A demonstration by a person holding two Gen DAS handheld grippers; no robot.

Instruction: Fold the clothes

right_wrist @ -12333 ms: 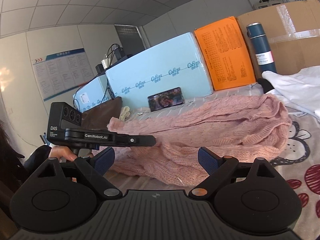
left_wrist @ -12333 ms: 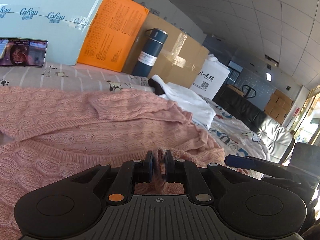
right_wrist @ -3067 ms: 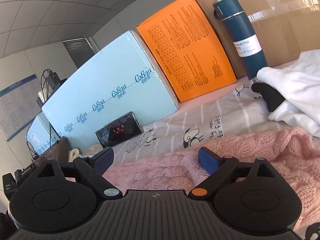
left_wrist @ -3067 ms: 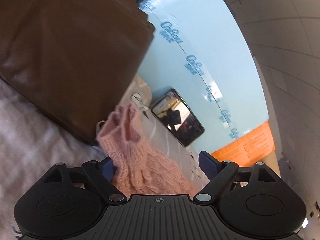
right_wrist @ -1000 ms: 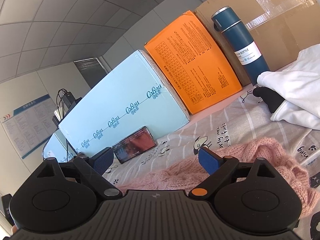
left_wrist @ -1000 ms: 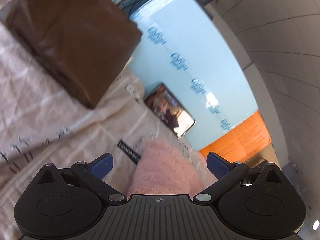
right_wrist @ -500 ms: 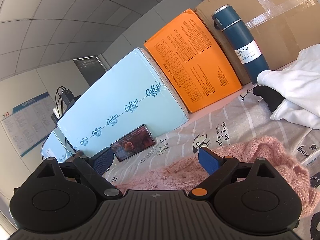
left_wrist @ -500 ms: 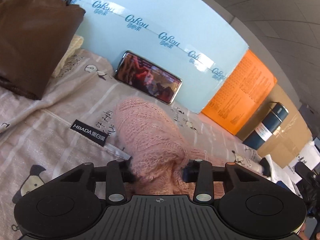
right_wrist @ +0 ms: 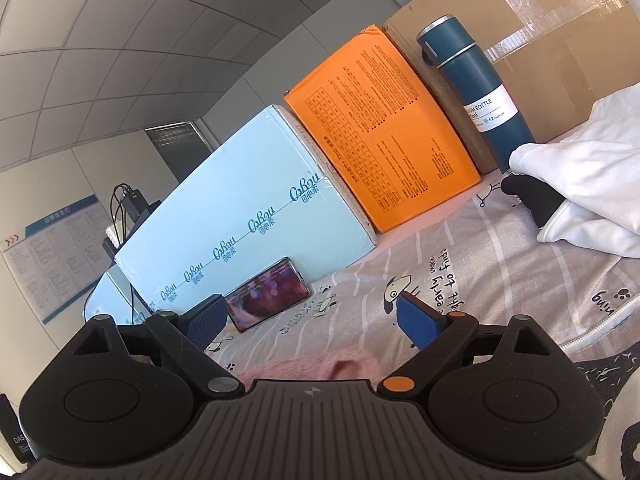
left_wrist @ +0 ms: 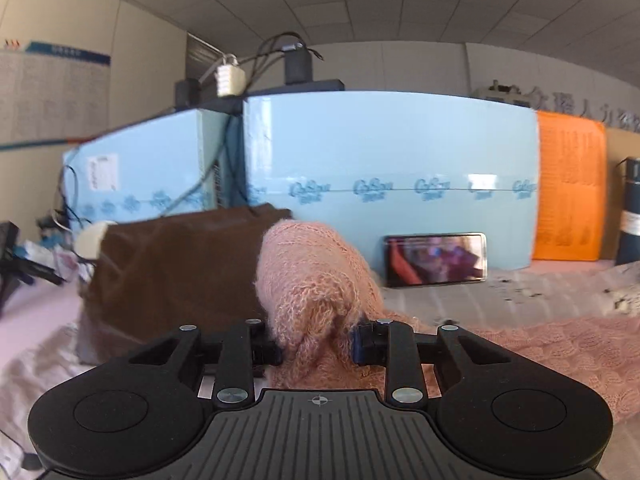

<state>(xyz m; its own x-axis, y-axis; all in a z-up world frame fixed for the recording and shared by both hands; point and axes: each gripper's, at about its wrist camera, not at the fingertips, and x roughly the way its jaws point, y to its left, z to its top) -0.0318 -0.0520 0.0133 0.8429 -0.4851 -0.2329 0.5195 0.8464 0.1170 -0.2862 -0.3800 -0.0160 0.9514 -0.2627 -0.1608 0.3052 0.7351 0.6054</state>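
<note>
Clamping a thick bunch of the pink sweater (left_wrist: pixel 316 280), the left gripper (left_wrist: pixel 316 346) has its fingers (left_wrist: pixel 362 344) pressed in on the knit from both sides, the fabric bulging up and forward above them. Half a second ago the same bunch was already between the fingers, but the camera looked down at the patterned bedsheet (right_wrist: pixel 500 264); now the view is level and the sleeve end stands in front of the brown cushion (left_wrist: pixel 172 264) and the light blue box (left_wrist: pixel 392 160), with the phone (left_wrist: pixel 436 258) leaning against that box just to the right. The rest of the sweater trails off low to the right over the bed. A second ago these fingers were wide apart with the sweater lying loose below them.

On the other side, the right gripper (right_wrist: pixel 308 318) has its fingers (right_wrist: pixel 416 320) spread wide with nothing between them. Only a thin strip of pink knit shows at the bottom edge, just above the gripper body; half a second ago a broad mound of sweater lay in front of it and to the right. Beyond lie the sheet, the phone, the blue box, the orange box (right_wrist: pixel 384 132), the dark blue bottle (right_wrist: pixel 476 92) and a white garment (right_wrist: pixel 588 176) at the right.
</note>
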